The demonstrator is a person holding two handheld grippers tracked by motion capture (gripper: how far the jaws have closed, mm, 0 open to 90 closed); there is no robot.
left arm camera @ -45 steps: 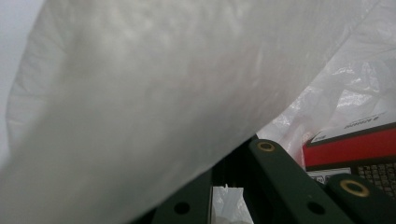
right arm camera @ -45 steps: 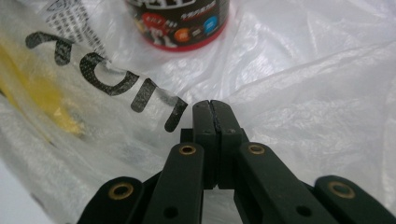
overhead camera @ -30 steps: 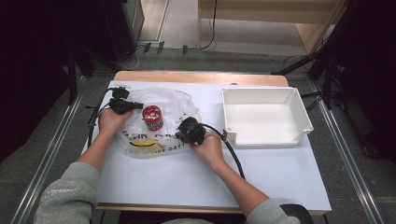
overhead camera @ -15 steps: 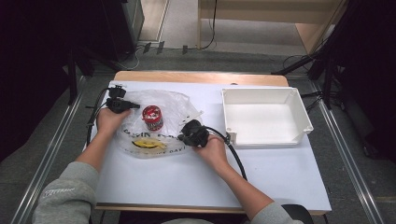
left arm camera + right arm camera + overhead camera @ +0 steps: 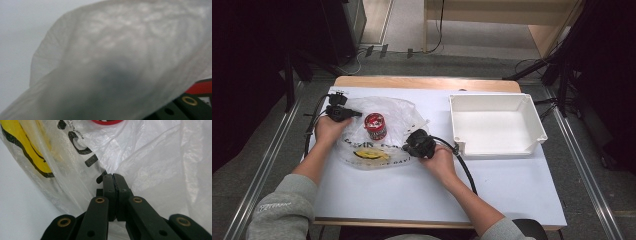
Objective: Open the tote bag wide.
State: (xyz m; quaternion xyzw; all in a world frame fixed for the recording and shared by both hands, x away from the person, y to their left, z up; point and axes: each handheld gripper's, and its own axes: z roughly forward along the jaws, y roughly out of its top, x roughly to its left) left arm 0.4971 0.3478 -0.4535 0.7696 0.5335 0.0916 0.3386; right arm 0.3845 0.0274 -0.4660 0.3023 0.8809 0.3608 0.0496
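Note:
A clear plastic bag (image 5: 397,112) with dark lettering and a yellow print (image 5: 369,155) lies spread on the white table. A red can (image 5: 375,125) stands upright within its outline; I cannot tell whether it is inside or on top. My left gripper (image 5: 354,114) is at the bag's far left edge, and the bag's film (image 5: 120,50) drapes over its camera and hides the jaws. My right gripper (image 5: 408,145) is at the bag's near right edge. Its jaws (image 5: 113,177) are shut, pinching the film (image 5: 155,157) next to the yellow print (image 5: 22,142).
An empty white tray (image 5: 494,150) stands at the right of the table, close to my right hand. Black cables trail from both grippers across the white tabletop (image 5: 412,200). Dark floor and metal rails surround the table.
My right hand has shifted slightly toward the near right with the bag's edge. The left hand and the can have stayed put.

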